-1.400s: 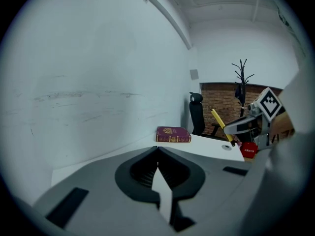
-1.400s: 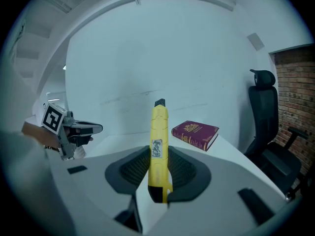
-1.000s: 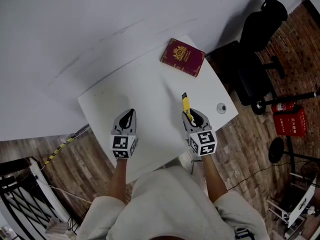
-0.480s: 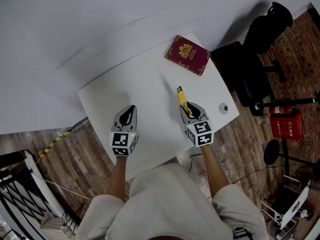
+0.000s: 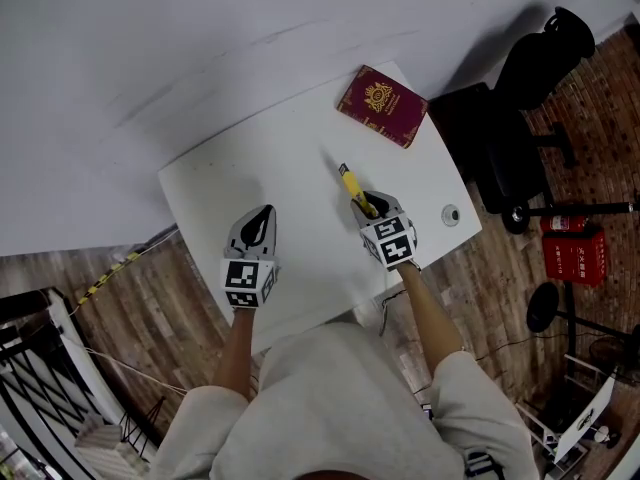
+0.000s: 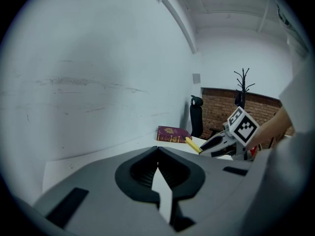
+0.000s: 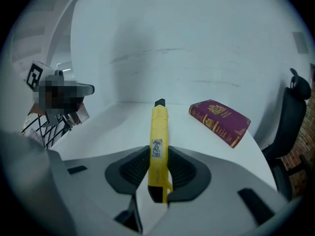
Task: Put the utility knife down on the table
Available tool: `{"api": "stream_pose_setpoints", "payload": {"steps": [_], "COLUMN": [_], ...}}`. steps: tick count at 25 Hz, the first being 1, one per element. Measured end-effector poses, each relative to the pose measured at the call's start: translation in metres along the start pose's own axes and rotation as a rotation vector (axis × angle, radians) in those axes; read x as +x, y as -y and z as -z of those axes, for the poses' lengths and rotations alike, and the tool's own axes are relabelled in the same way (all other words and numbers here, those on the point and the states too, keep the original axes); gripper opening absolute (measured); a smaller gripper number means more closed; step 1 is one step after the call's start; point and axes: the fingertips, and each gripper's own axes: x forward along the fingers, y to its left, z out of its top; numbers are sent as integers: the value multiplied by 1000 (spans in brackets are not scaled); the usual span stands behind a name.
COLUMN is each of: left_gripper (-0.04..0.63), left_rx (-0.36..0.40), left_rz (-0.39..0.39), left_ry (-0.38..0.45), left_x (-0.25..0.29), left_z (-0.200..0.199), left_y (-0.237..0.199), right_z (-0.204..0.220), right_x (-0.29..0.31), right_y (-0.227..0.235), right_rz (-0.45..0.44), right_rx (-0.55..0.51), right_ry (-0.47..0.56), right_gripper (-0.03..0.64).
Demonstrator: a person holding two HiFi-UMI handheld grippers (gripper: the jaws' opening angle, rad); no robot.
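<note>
The yellow utility knife [image 7: 158, 132] is pinched at its rear end between the jaws of the right gripper [image 7: 158, 156], with its black tip pointed away over the white table [image 5: 290, 158]; whether the tip touches the tabletop cannot be told. A maroon booklet [image 5: 382, 106] with gold print is seen lying beyond the knife, near the table's far corner. The left gripper [image 5: 258, 223] is held over the table's near-left part, well apart from the knife, its jaws pressed together at the tips with nothing between them. A black chair [image 5: 520, 78] is seen beside the table on the right.
</note>
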Motion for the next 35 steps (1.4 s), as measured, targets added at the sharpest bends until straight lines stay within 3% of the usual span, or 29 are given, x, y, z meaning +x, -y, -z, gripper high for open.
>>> {"api": "stream_pose_setpoints", "payload": {"steps": [9, 17, 23, 35], "left_gripper": [6, 6, 6, 6], "left_rx": [0, -2, -8, -5], "left_rz": [-8, -25, -32, -45], "left_ry": [7, 2, -1, -1], "left_x": [-3, -8, -10, -13], "left_z": [-2, 1, 3, 2], "left_y": [3, -1, -4, -12], "right_z": [5, 21, 28, 37], "right_x": [26, 48, 58, 76], "right_y": [-5, -11, -16, -15], "right_rz": [-67, -125, -162, -202], "right_rx": [-223, -524, -692, -863], "right_ry": [-153, -294, -362, -456], "right_gripper": [110, 110, 110, 110]}}
